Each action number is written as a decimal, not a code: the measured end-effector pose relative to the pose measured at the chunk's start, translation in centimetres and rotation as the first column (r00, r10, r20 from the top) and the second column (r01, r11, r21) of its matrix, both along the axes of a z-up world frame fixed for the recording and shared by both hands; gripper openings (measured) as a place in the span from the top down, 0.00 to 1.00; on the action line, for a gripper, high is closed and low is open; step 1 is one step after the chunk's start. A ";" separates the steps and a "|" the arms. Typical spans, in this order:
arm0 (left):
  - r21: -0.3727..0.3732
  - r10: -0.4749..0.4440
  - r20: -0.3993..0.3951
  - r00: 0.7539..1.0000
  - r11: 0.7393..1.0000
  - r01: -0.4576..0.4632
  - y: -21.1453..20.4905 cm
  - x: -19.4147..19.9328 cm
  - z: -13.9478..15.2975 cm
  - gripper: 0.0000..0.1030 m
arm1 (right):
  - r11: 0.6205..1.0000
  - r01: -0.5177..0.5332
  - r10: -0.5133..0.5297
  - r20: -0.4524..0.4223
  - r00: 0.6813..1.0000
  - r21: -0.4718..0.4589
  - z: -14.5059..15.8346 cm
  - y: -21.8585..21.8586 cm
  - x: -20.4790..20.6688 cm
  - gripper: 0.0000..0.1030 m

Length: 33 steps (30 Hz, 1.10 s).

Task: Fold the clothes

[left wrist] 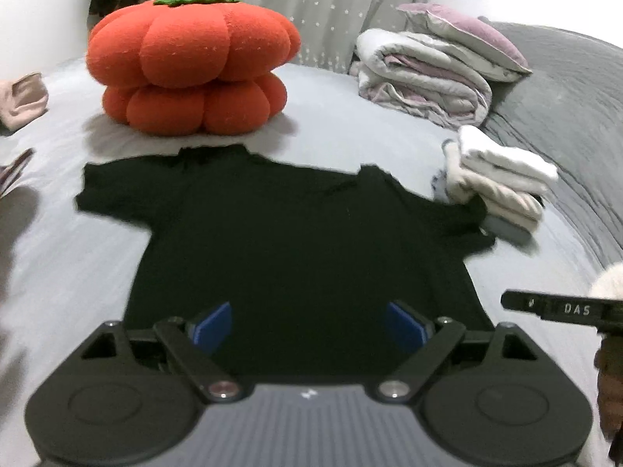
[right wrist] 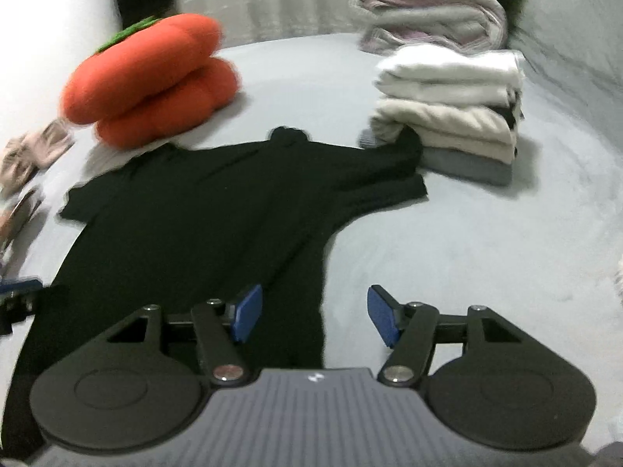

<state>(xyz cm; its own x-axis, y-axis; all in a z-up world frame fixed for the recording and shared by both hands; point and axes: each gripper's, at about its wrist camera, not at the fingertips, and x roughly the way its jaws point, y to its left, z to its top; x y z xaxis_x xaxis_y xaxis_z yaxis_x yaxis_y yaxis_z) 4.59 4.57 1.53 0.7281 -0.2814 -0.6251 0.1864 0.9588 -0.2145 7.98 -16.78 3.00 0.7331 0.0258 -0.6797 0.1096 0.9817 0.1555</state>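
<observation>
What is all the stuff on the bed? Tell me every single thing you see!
T-shirt: one, black, spread flat in the middle of the bed, collar at the far end.
Pumpkin cushion: one, orange with a green top, beyond the T-shirt.
Folded clothes: one stack, white, cream and grey, at the T-shirt's right sleeve.
Quilt: one, white and lilac, folded, far right.
Pillow: one, lilac, on the quilt.
Small garment: one, pale pink, far left.
Bed sheet: one, light grey, under everything.
Curtain: one, grey with white stars, behind the bed.
Left gripper: one, black with blue pads, open over the T-shirt's near hem.
Right gripper: one, same colours, open at the T-shirt's right edge.
</observation>
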 end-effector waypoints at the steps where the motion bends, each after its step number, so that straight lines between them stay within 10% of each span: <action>1: -0.004 0.003 0.006 1.000 1.000 -0.003 -0.5 1.1 -0.2 0.14 | 0.999 0.028 -0.028 -0.005 1.000 0.026 -0.4 -0.6 0.9 0.38; 7: -0.023 0.004 0.027 1.000 1.000 -0.003 -4.1 7.9 -1.0 0.14 | 0.960 0.237 -0.239 -0.004 0.971 0.147 -2.4 -4.6 5.9 0.38; 14: -0.109 0.015 0.033 0.999 0.994 -0.012 -7.0 14.1 -4.3 0.27 | 0.813 0.513 -0.541 0.031 0.841 0.275 -4.9 -8.1 10.0 0.39; 20: -0.286 0.052 0.085 0.995 0.958 -0.026 -5.5 14.3 -7.1 0.28 | 0.785 0.580 -0.618 0.196 0.762 0.220 -6.7 -6.1 10.1 0.60; 23: -0.348 0.039 0.074 0.996 0.937 -0.011 -4.7 14.3 -7.0 0.28 | 0.792 0.531 -0.596 0.194 0.779 0.302 -6.8 -6.9 9.6 0.95; 33: -0.454 0.007 0.018 1.000 0.891 0.002 -3.3 15.3 -7.4 0.26 | 0.928 0.283 -0.358 0.369 0.858 0.241 -4.2 -4.1 8.6 0.94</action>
